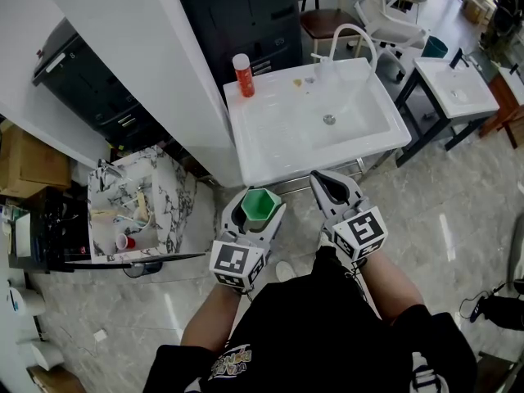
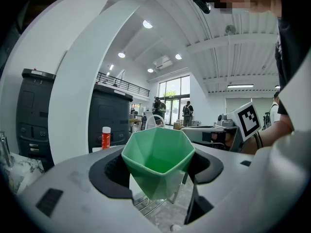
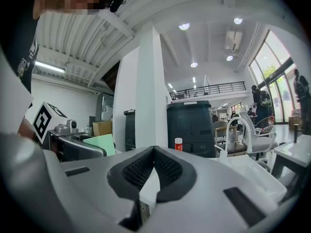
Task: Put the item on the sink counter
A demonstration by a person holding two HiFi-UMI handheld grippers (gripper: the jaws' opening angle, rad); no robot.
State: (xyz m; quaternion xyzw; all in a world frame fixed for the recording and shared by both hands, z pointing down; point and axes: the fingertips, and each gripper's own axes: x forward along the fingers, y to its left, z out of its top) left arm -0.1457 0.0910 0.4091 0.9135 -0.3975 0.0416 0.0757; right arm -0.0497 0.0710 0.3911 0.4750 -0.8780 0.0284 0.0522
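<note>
Far left in my head view, a small marble-patterned table (image 1: 168, 188) sits on the floor with a red cup (image 1: 124, 241) on it, well apart from everything I'm working with.

Next comes my left gripper (image 1: 257, 211). It is pinching a green faceted cup (image 2: 157, 154): the two black pads (image 2: 109, 171) press on opposite sides of the cup, so the jaws stand only as far apart as the cup is wide. The cup is upright, mouth up, and looks hollow inside. It hangs off the counter, just short of the near edge, with floor tile beneath it.

Beyond it is the white sink counter (image 1: 262, 137). An orange bottle (image 1: 243, 75) with a white cap stands upright on the counter's back left corner, and I can also see it in the left gripper view, to the left of the cup.

My right gripper (image 1: 321, 180) is just beside the left one, at the counter's front edge. Its own view shows the pads (image 3: 170, 171) pressed together at the tips with nothing held; only a thin sliver of white shows lower down.

The curved white faucet (image 1: 358, 35) rises at the back right of the basin. Further right stands a second white sink (image 1: 458, 92).
</note>
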